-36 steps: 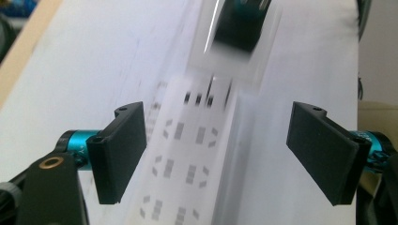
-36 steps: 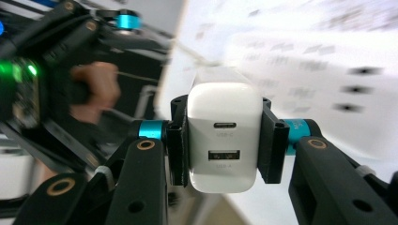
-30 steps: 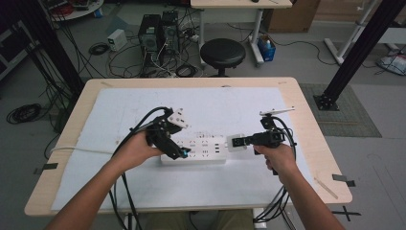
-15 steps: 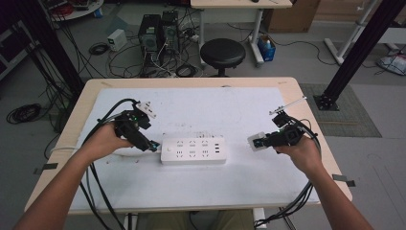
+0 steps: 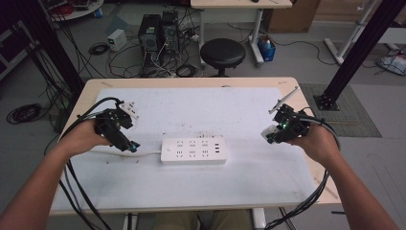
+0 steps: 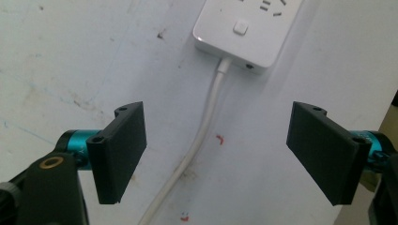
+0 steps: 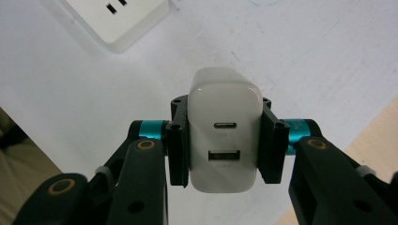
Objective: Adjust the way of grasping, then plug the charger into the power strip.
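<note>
A white power strip point(image 5: 193, 151) lies flat in the middle of the white table cover point(image 5: 201, 110), its white cord point(image 6: 202, 145) trailing left. My left gripper point(image 5: 128, 143) hovers left of the strip, jaws wide apart and empty; in the left gripper view point(image 6: 216, 150) the cord and the strip's switch end point(image 6: 244, 33) lie below them. My right gripper point(image 5: 271, 135) is raised to the right of the strip, shut on a white USB charger point(image 7: 224, 130) whose two ports face the camera. The strip's corner point(image 7: 122, 21) lies beyond it.
The wooden table edge point(image 5: 306, 103) frames the white cover. Black cables point(image 5: 76, 191) hang from both grippers over the front edge. A black stool point(image 5: 222, 52), computer towers point(image 5: 155, 33) and floor cables stand behind the table.
Both hands have drawn outward from the power strip: the left gripper to the left, the right gripper to the right and upward with the charger in it.
</note>
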